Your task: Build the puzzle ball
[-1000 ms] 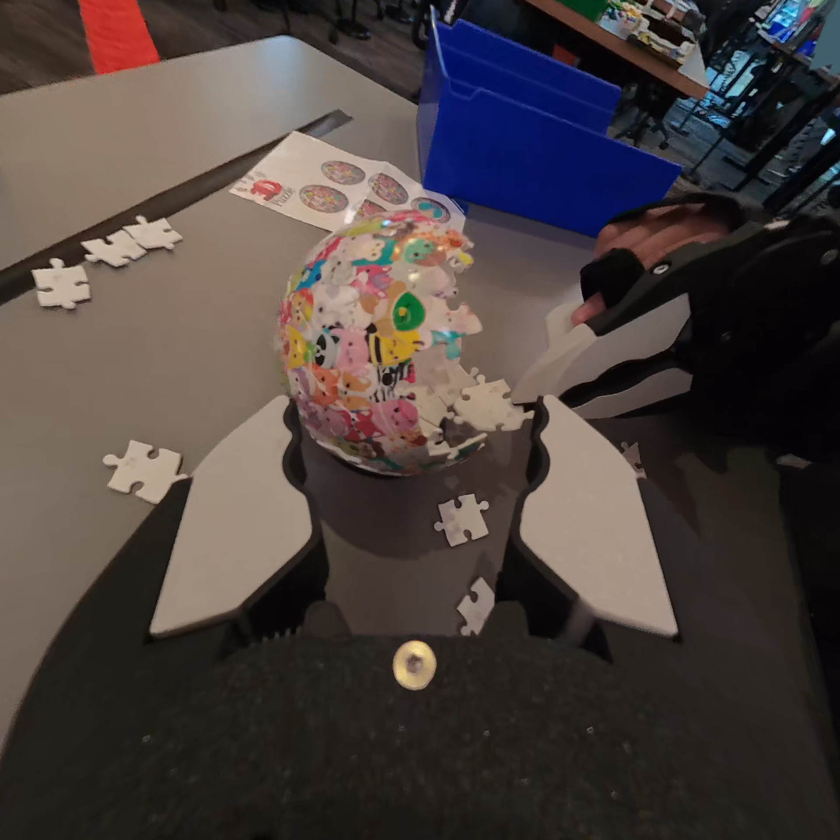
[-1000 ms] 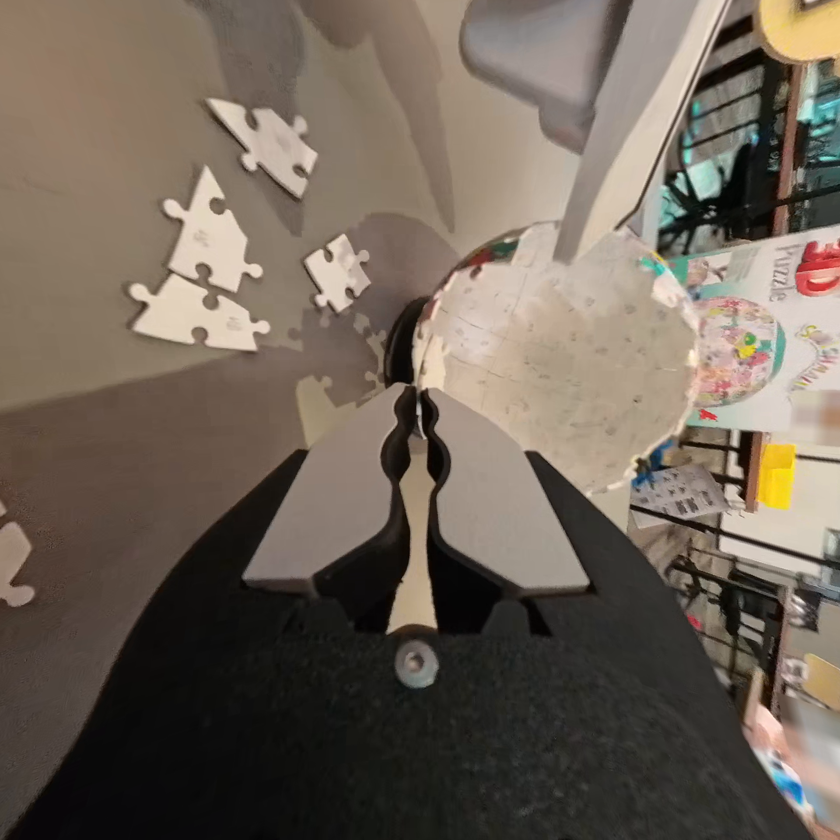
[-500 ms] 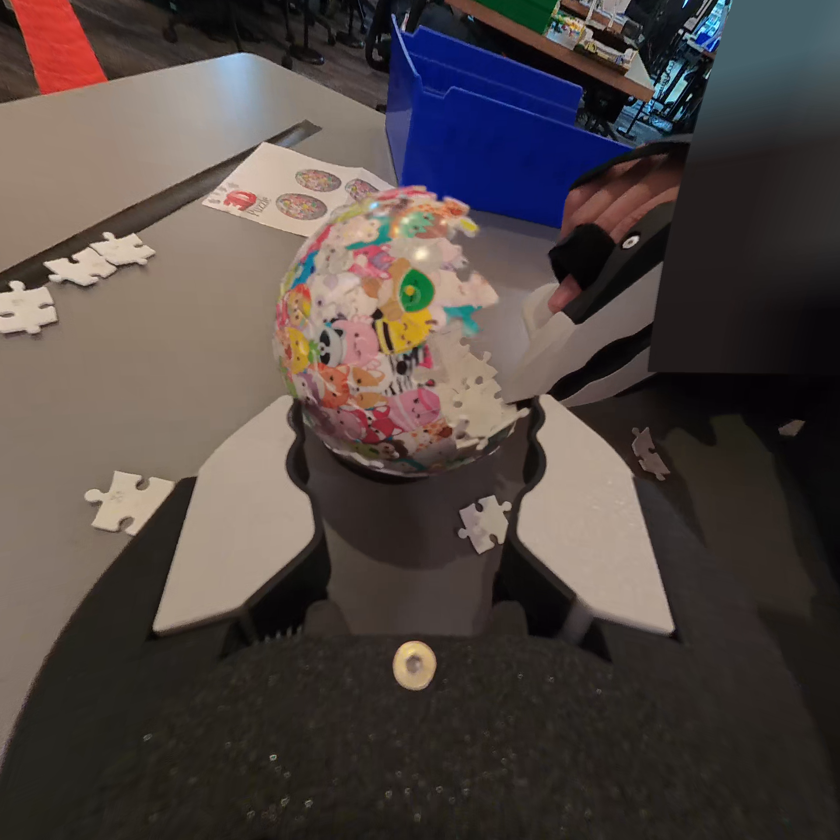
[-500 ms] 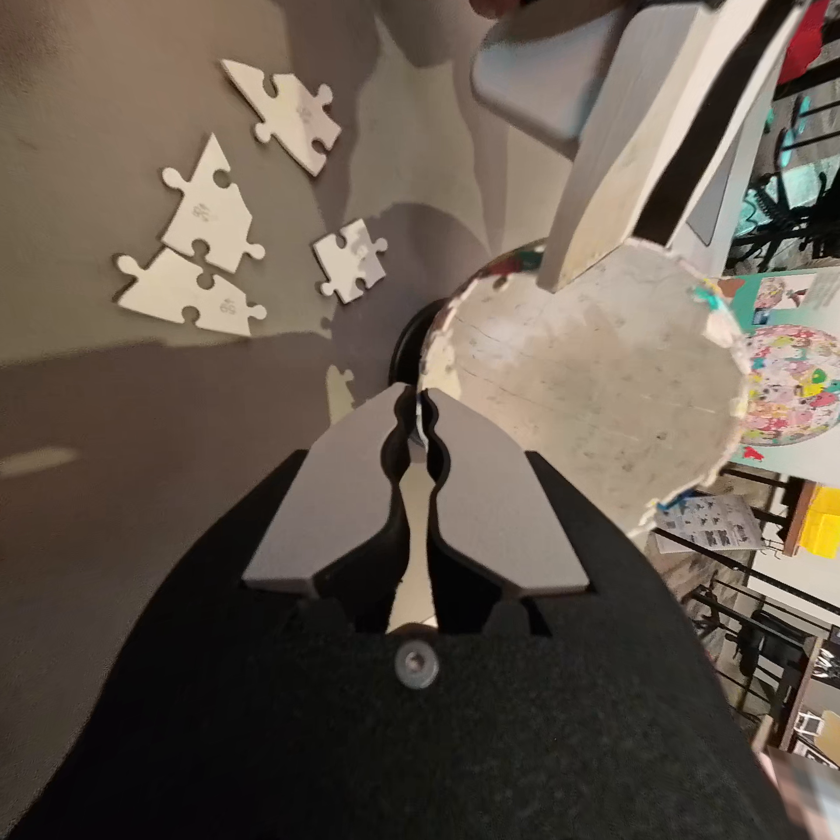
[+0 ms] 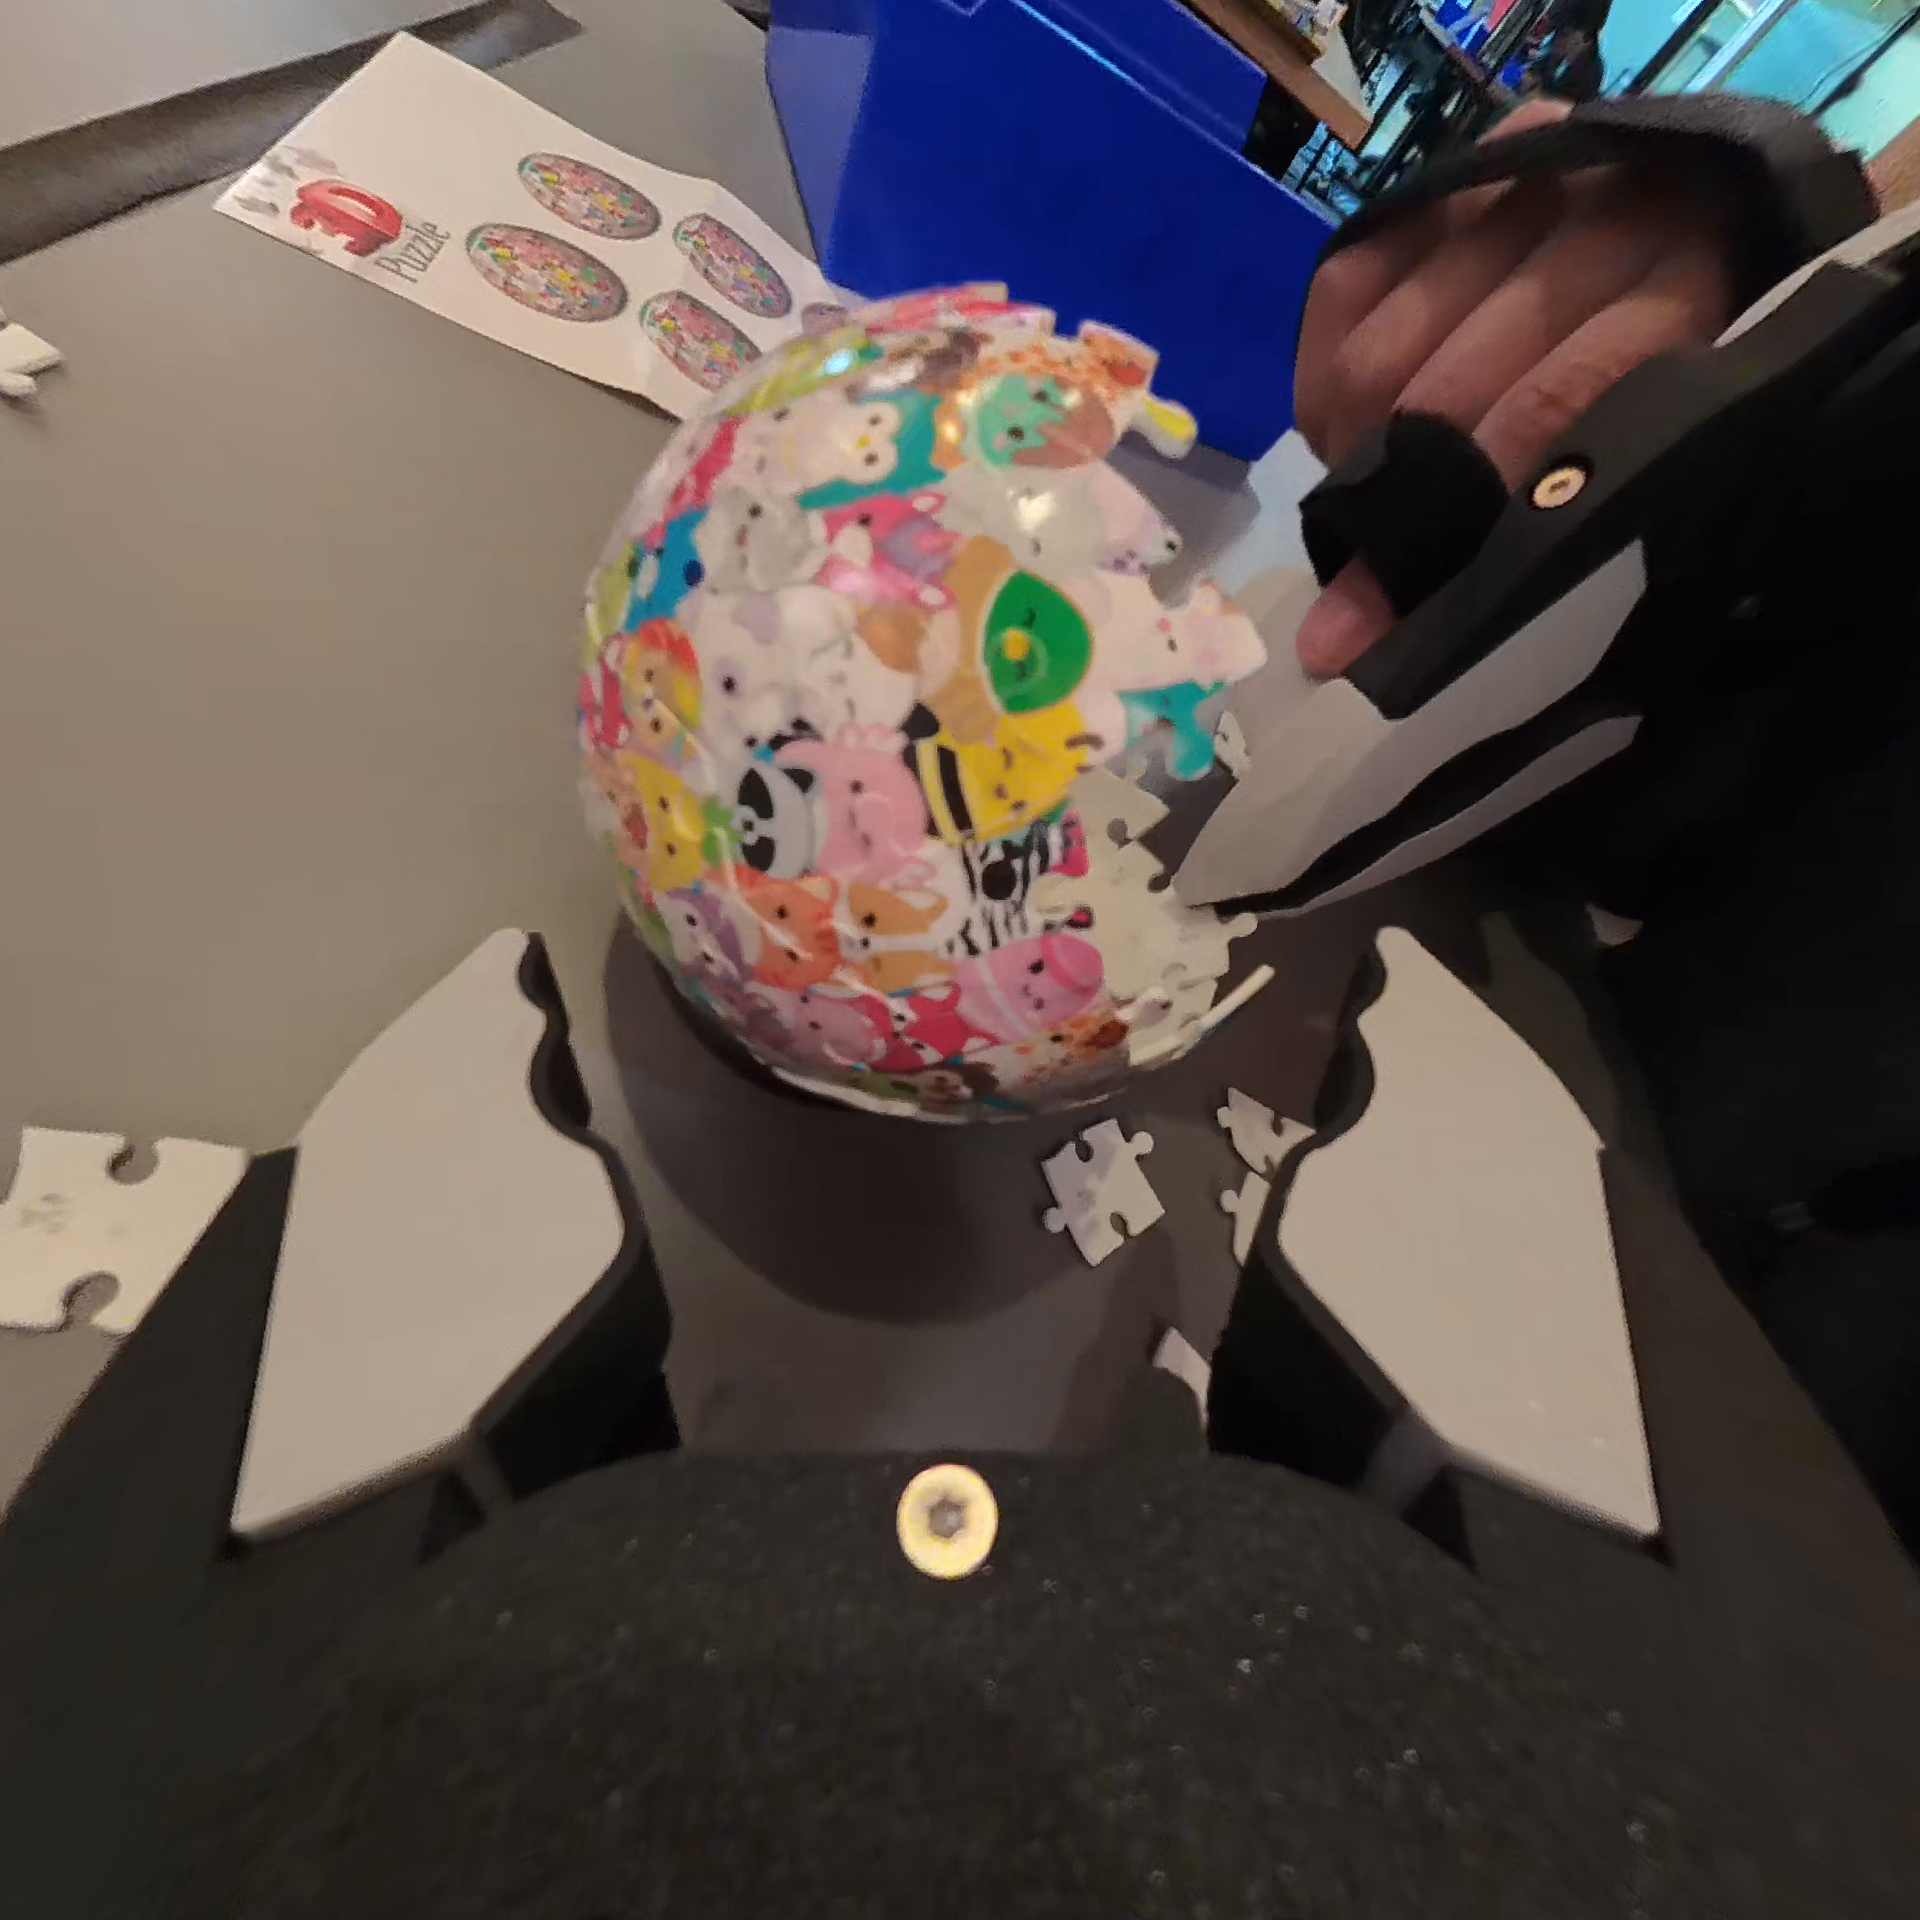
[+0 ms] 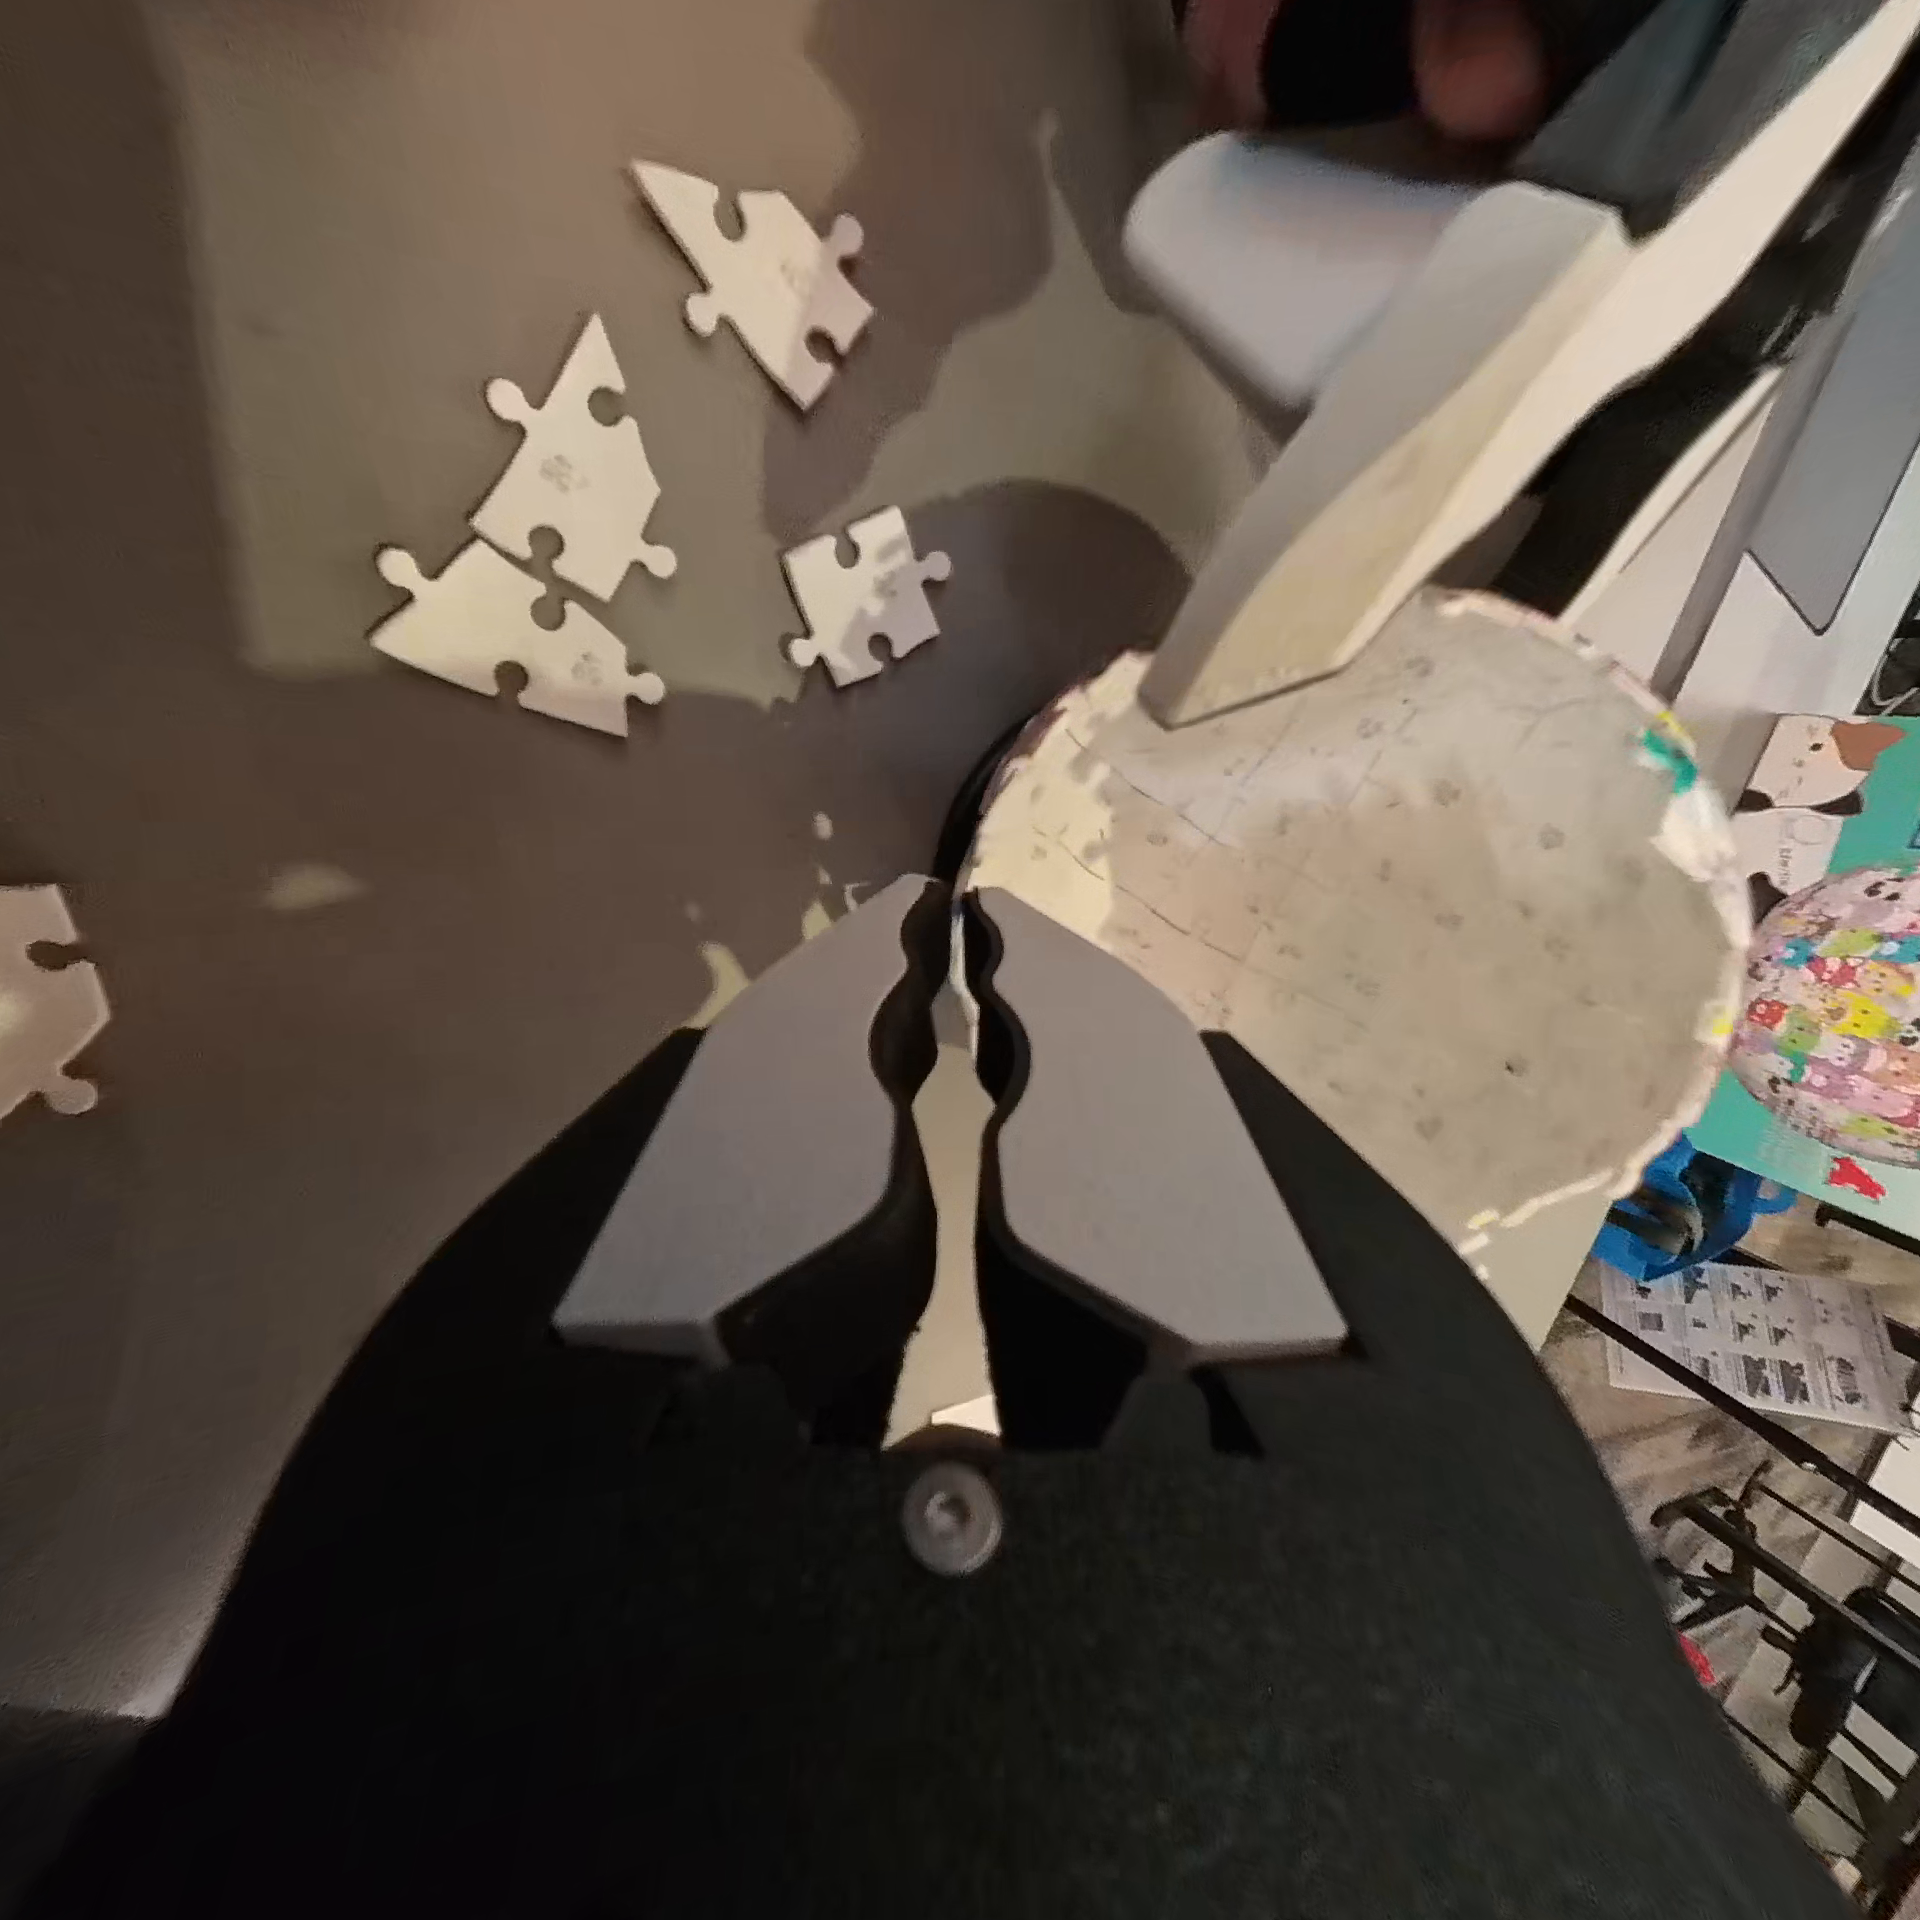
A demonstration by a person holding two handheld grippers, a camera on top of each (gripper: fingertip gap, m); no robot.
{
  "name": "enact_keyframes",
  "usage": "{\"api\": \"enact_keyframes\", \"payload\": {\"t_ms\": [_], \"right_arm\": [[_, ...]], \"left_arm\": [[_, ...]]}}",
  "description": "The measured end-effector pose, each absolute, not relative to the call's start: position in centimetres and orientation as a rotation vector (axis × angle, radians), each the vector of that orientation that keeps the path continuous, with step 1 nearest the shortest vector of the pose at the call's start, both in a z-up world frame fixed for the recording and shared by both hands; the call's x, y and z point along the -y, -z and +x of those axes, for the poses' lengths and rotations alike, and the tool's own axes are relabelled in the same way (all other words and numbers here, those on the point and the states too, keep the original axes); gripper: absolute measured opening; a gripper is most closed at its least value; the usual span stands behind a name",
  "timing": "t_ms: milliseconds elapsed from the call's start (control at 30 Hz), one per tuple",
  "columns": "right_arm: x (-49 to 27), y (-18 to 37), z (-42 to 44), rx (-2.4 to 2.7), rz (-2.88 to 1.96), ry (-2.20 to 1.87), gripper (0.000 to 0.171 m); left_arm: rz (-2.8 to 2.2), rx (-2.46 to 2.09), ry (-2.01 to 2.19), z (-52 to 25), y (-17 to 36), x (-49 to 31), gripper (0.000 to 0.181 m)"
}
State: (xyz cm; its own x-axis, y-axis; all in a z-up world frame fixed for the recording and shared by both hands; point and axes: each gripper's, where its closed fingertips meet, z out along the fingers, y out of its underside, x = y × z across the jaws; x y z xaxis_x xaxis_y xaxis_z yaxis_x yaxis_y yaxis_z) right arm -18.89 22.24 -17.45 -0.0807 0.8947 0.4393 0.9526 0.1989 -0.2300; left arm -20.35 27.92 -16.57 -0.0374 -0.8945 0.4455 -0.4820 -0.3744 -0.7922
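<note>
The half-built, colourful plastic puzzle ball (image 5: 883,717) sits on the grey desk (image 5: 312,644). Right tool (image 6: 956,914) pinches its lower rim; left tool (image 5: 945,997) gapes empty. The shell looks light and fragile: support near seated edges.

Bare table (image 5: 312,644) left of ball (image 5: 883,707) is clear; blue bin (image 5: 1039,208) behind, right tool (image 5: 1210,899) blocks other side.

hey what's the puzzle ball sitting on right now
The puzzle ball rests on a round black stand on the grey table. The contact between the ball's bottom and the stand is hidden by the ball itself.
</note>
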Motion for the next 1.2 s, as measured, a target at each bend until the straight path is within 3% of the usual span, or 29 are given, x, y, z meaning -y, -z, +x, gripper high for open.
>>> {"api": "enact_keyframes", "payload": {"t_ms": [267,1200], "right_arm": [[-23.0,17.5,-18.6,1.987,-1.7,0.181,0.002],[-20.6,17.1,-17.9,2.2,-1.815,0.087,0.002]], "left_arm": [[-1.774,-1.431,1.405,-19.9,15.9,-28.5,0.098],[-1.698,-1.452,1.307,-20.0,15.2,-27.9,0.091]]}}
